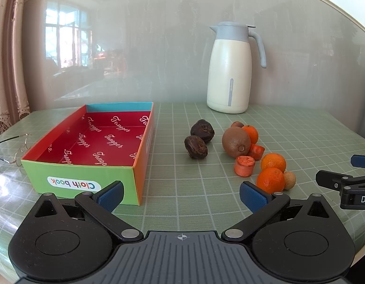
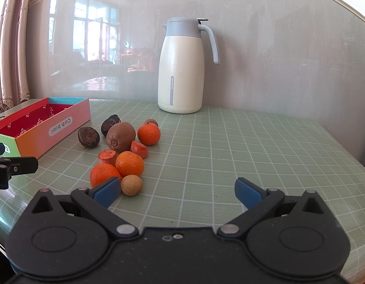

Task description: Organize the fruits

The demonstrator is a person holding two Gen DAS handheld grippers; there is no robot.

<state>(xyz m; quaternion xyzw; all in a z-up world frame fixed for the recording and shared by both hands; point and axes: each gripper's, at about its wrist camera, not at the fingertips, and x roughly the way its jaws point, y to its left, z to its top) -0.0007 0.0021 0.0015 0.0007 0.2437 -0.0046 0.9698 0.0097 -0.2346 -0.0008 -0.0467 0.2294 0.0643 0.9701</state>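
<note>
Both claws hang empty with jaws spread wide: the left gripper above bare mat just beside the box's near corner, the right gripper with its left blue pad just in front of the nearest tangerine and a small tan longan. Behind these lie a second tangerine, two carrot chunks, a kiwi, a third tangerine and two dark wrinkled fruits. The open Cloth book box sits empty to the left. Likely best: take the nearest tangerine first, closing gently across its middle so neighbours don't roll, then lift clear before crossing to the box.
</note>
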